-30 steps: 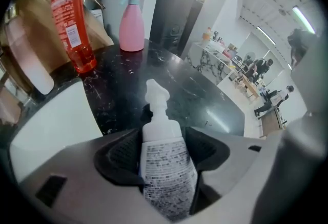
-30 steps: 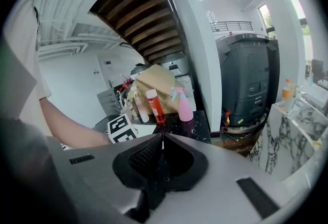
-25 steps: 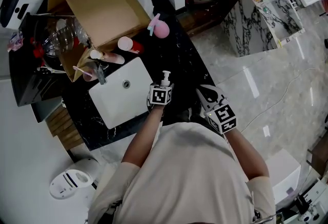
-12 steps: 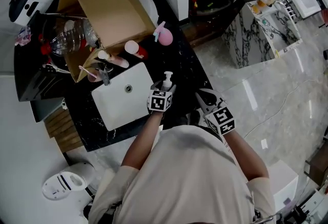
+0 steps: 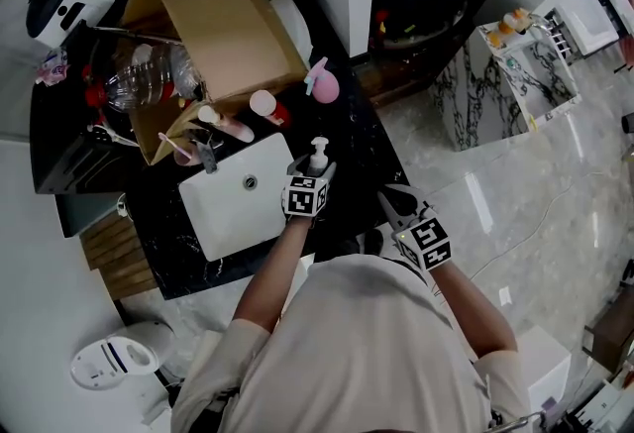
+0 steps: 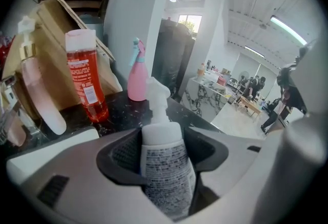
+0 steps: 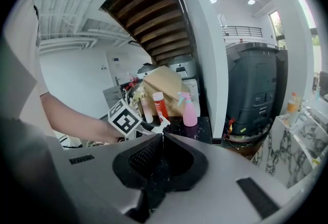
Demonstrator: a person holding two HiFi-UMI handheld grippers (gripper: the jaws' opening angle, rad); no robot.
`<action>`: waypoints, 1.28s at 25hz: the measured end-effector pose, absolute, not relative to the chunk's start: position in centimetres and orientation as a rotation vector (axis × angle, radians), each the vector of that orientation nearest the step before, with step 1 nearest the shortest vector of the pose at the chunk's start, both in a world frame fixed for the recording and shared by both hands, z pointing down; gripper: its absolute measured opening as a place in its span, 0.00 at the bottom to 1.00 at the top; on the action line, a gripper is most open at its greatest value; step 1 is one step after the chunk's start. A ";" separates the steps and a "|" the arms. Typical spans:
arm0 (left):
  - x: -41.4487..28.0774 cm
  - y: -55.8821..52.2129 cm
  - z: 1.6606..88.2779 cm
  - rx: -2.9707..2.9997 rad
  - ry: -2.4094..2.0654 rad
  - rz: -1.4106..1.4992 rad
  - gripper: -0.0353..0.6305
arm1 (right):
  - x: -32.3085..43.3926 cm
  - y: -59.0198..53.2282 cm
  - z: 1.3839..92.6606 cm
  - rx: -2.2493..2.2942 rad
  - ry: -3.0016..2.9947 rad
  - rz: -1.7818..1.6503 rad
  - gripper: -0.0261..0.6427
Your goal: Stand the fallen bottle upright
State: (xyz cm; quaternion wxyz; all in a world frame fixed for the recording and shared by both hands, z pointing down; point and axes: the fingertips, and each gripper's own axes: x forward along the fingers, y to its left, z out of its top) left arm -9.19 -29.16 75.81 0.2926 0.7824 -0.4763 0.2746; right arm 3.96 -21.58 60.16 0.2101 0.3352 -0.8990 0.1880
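A kitchen corner is seen from above, with a black speckled stone worktop (image 5: pixel 369 136) into which a white rectangular sink (image 5: pixel 230 213) is set. A white plastic pump bottle with a printed label (image 5: pixel 318 154) is pinched between the jaws of the left hand-held gripper (image 5: pixel 314 168), the pads pressed against both sides of its body. The bottle is held just right of the sink's far right corner, over the dark worktop, with its pump head uppermost; whether its base rests on the stone cannot be told. The right hand-held gripper (image 5: pixel 391 198) is held apart, near and to the right, over the worktop's near right edge, its jaws pressed together with nothing between them. Further back, a clear red plastic bottle with a white cap (image 6: pixel 86 82) and a pink spray bottle with a blue trigger (image 5: pixel 323 84) are stood in front of an open brown cardboard box (image 5: pixel 213 20) at the far left.
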 end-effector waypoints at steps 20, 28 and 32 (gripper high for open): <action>-11.2 -36.3 74.0 2.191 -1.452 0.727 0.42 | 4.5 -22.9 60.7 0.954 -2.470 0.534 0.09; -12.3 -38.0 75.3 2.167 -1.557 0.781 0.43 | 5.1 -22.7 60.8 0.968 -2.451 0.531 0.09; -12.3 -38.3 75.3 2.162 -1.571 0.764 0.44 | 5.8 -22.5 60.9 0.979 -2.435 0.535 0.09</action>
